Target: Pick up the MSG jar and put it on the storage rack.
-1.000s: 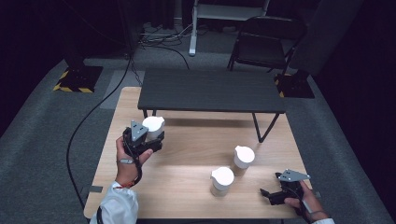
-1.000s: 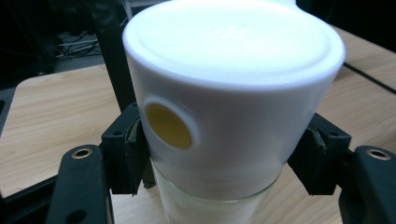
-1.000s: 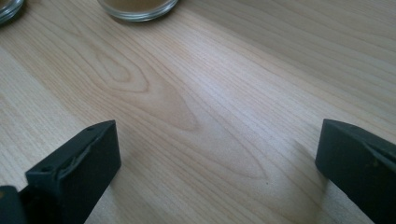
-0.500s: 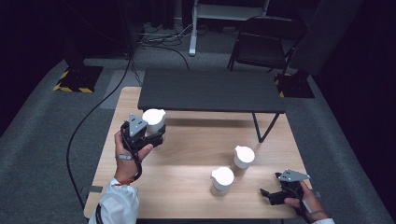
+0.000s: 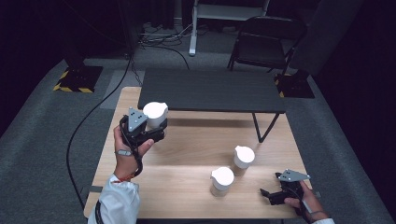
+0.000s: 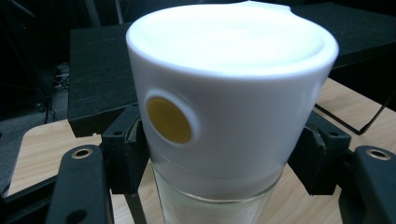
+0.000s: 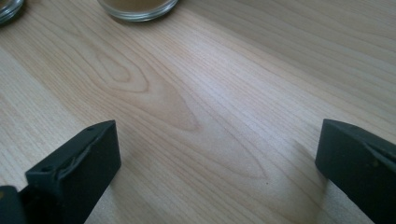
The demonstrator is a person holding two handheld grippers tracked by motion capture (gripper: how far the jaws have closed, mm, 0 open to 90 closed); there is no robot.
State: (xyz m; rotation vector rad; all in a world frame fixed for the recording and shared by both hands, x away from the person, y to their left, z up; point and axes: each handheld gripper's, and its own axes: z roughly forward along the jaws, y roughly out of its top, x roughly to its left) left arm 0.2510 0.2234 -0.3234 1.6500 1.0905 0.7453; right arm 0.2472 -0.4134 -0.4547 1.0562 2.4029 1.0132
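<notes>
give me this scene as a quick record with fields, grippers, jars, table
left gripper: shut on the held jar, lifted above the table
held jar: white lid with a yellow dot, clear glass body, upright between the jaws
right gripper: open, nothing between the jaws, low at the table's near right corner
standing jars: two with white lids, near jar and far jar, apart from each other
table: light wood
behind: dark table
</notes>
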